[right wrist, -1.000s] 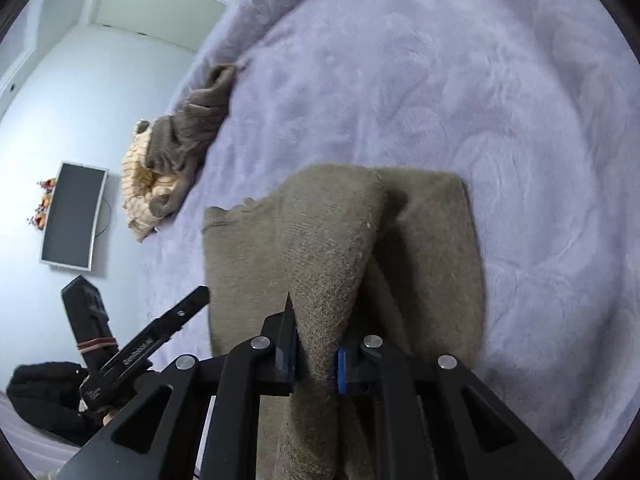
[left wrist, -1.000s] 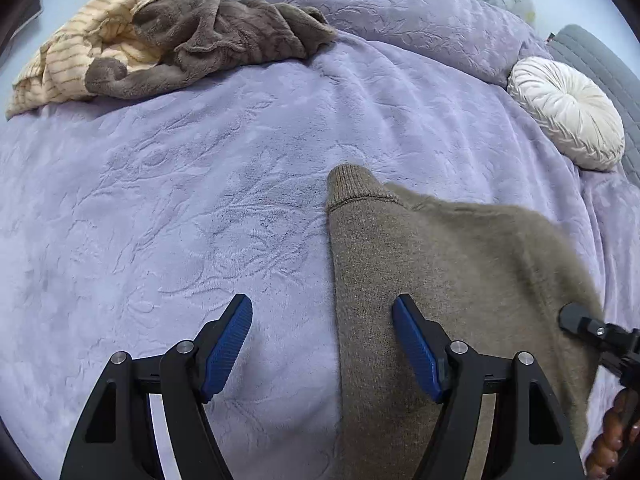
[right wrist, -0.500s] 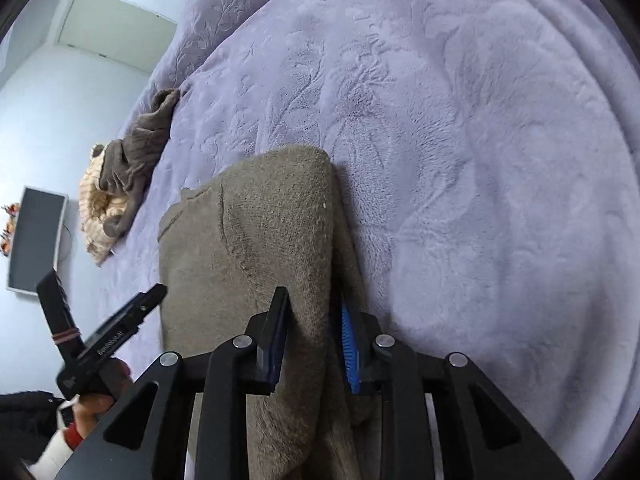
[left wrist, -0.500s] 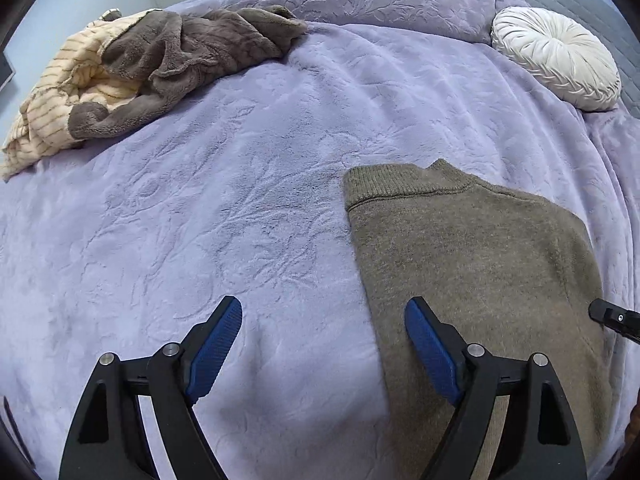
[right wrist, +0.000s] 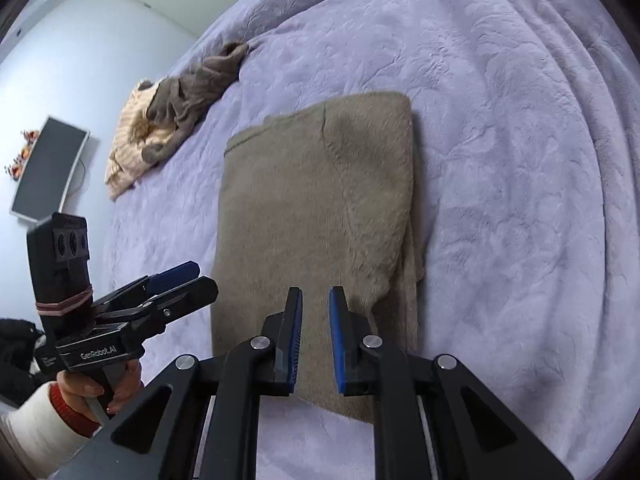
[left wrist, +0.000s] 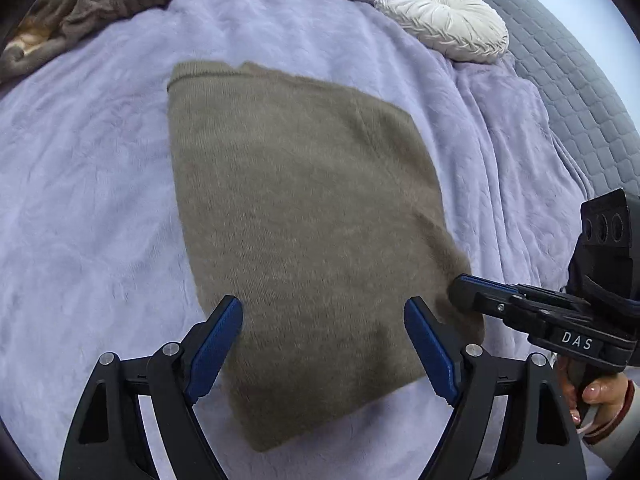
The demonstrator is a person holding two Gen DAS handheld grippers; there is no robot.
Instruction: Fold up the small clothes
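An olive-brown knit sweater (left wrist: 304,216) lies folded into a flat rectangle on the lilac bedspread (left wrist: 88,184); it also shows in the right wrist view (right wrist: 320,208). My left gripper (left wrist: 323,344) is wide open and empty, hovering over the sweater's near edge. My right gripper (right wrist: 316,332) is open by a narrow gap and empty, just above the sweater's near end. The right gripper also shows in the left wrist view (left wrist: 466,288), beside the sweater's right corner. The left gripper shows in the right wrist view (right wrist: 188,280), left of the sweater.
A heap of brown and cream-striped clothes (right wrist: 172,116) lies at the far left of the bed, also in the left wrist view (left wrist: 92,4). A round white cushion (left wrist: 444,20) and a grey quilted headboard (left wrist: 576,92) stand at the back right. A monitor (right wrist: 48,168) hangs on the wall.
My right gripper has let go of the sweater fold, which now lies flat, and has drawn back. My left gripper has moved right, over the sweater.
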